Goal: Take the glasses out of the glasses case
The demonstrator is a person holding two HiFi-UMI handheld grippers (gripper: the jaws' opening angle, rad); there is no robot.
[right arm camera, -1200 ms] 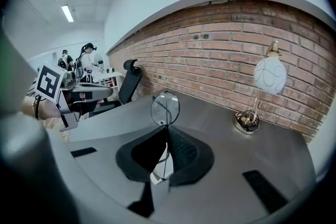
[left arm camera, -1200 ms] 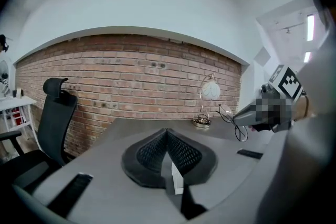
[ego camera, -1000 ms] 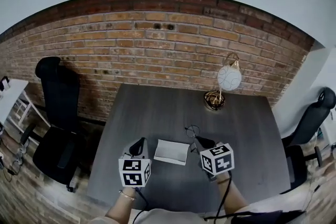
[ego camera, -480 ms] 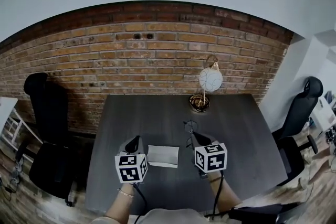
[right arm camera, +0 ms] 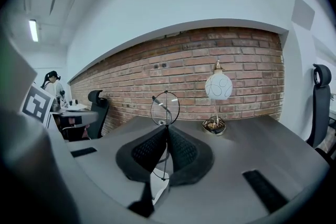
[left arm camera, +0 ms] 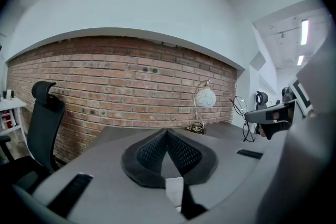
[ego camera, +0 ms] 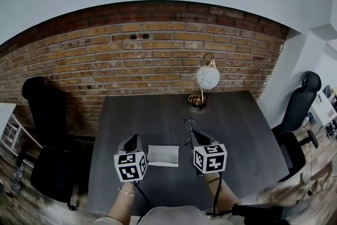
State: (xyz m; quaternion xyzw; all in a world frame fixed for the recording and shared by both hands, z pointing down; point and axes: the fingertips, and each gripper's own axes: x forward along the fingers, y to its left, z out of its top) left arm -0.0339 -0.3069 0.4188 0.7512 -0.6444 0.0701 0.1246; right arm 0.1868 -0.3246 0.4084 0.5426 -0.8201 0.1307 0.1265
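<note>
Lamp (ego camera: 208, 77) blocks table (ego camera: 137, 118) far edge; glasses case (ego camera: 162, 155) mid-front; left side free.

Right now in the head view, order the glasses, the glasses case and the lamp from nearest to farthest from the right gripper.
1. Glasses: pinched in the right gripper's jaws.
2. Glasses case: just to its left.
3. Lamp: farthest, well beyond the jaws.

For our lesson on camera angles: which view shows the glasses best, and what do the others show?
The right gripper view: the glasses stand close and centred, pinched in the right gripper, one round lens clear. The left gripper view shows them small, far right; the head view only tiny thin rims.
</note>
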